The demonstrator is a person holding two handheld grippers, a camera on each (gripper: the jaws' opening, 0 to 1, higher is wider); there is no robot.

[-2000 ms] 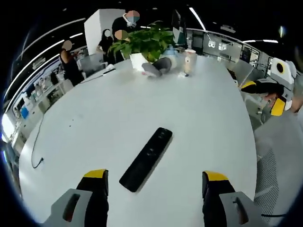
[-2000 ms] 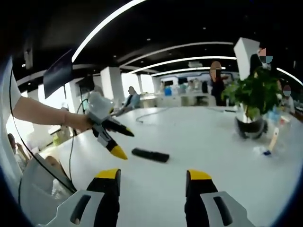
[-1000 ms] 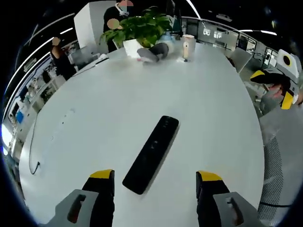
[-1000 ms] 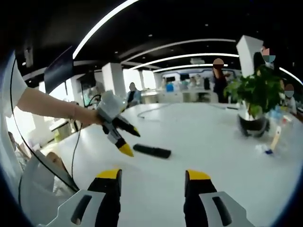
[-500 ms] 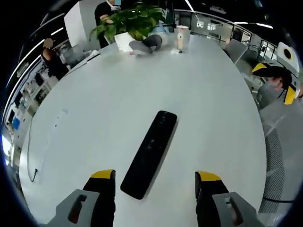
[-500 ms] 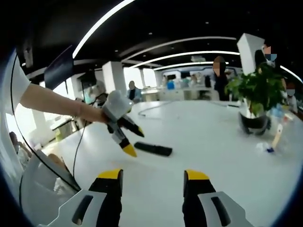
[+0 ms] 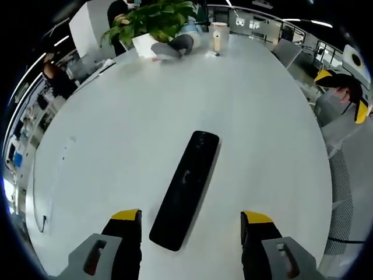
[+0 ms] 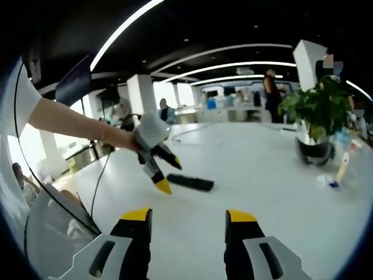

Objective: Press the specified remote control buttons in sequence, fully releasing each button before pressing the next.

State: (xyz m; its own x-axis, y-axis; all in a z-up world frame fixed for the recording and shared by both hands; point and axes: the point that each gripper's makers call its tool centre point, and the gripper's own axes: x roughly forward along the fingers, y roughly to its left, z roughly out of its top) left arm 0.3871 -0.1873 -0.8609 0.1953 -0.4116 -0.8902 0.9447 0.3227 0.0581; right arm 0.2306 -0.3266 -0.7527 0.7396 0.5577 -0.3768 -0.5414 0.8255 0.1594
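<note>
So, left gripper [image 7: 189, 224] hangs over remote [image 7: 186, 186], jaws spread, remote lying between and just ahead on table [image 7: 262, 128], likely lining up press. Right gripper [image 8: 183, 224] spread too, held well back, empty.

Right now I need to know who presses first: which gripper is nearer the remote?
Left. The left gripper hovers just above the remote, jaws open on either side of it. The right gripper is held off beyond the table's edge.

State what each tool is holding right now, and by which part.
Nothing is held. The left tool is open above the remote control lying on the table; the right tool is open too, off to the side.
</note>
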